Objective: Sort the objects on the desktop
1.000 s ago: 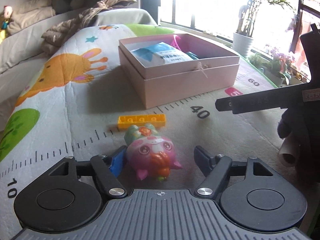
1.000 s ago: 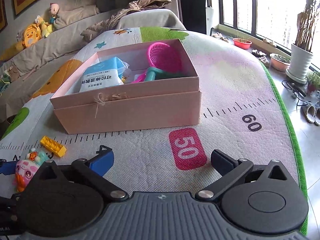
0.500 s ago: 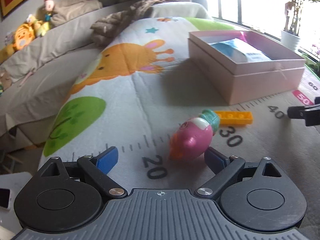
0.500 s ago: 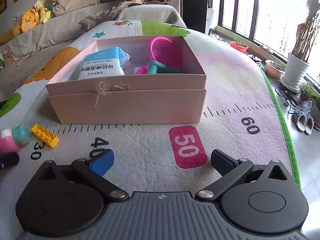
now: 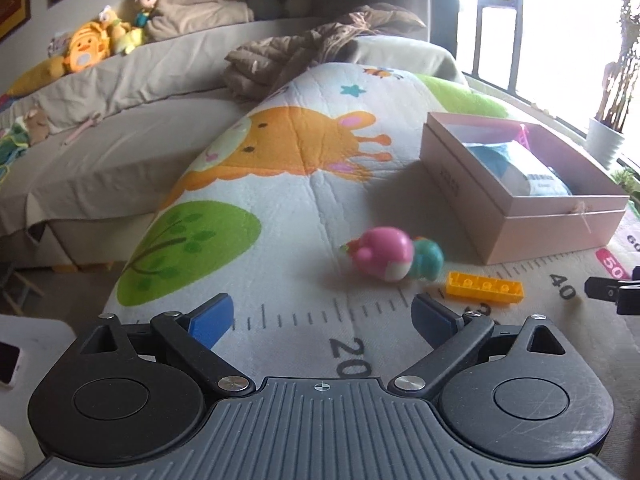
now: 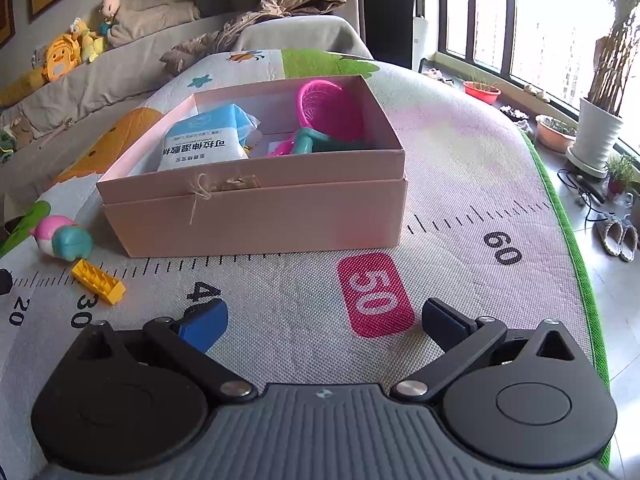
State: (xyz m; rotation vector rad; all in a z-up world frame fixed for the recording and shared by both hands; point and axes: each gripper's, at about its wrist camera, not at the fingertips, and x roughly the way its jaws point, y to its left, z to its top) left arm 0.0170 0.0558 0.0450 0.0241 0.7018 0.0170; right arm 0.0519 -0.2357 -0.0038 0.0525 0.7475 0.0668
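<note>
Left gripper (image 5: 322, 316): jaws wide open, empty, low over mat (image 5: 280, 208). Pig toy (image 5: 390, 258) on its side on mat, ahead and slightly right of jaws, clear of both fingers, blurred. Yellow brick (image 5: 485, 287) just right of toy, near right fingertip, not touching. Pink box (image 5: 540, 220) far right, open, wipes pack (image 6: 204, 142) and pink net (image 6: 328, 106) inside. Right gripper (image 6: 324, 320): jaws wide open, empty, near side of box, over "50" mark (image 6: 374, 294).
</note>
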